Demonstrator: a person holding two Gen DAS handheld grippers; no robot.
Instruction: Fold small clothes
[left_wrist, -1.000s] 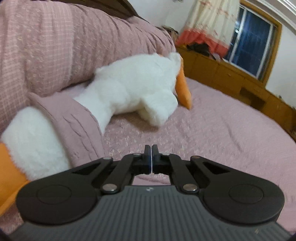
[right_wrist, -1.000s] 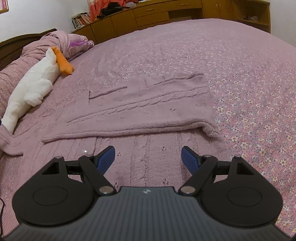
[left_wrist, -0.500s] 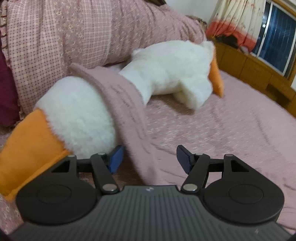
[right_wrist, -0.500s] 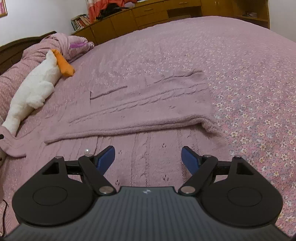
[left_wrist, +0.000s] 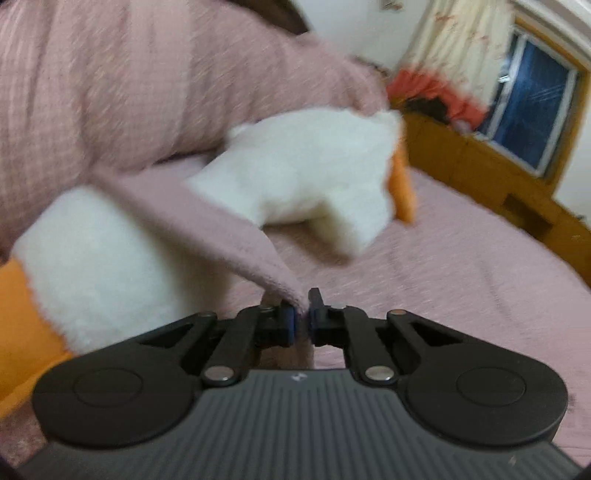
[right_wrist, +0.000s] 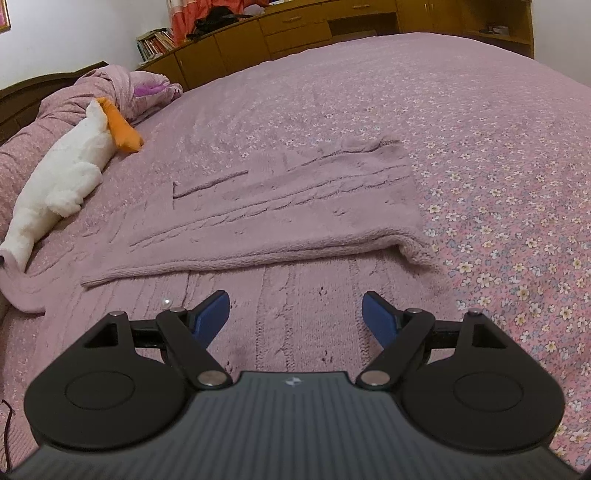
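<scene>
One fold is already laid across the pink knitted sweater (right_wrist: 295, 218), which is spread on the bed (right_wrist: 498, 147). Its sleeve (left_wrist: 207, 225) — draped over a plush goose (left_wrist: 303, 173) — is pinched by the left gripper (left_wrist: 302, 319); the right gripper (right_wrist: 295, 317) is held open above the near hem. Sleeve and final folds are judged outstanding.

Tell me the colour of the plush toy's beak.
Orange beak on a white plush toy; clearest in the right wrist view.

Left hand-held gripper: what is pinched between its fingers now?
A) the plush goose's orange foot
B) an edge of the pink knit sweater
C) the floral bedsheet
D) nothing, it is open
B: the left hand-held gripper is shut on a fold of the pink knit sweater, which is draped over the white plush goose.
</scene>
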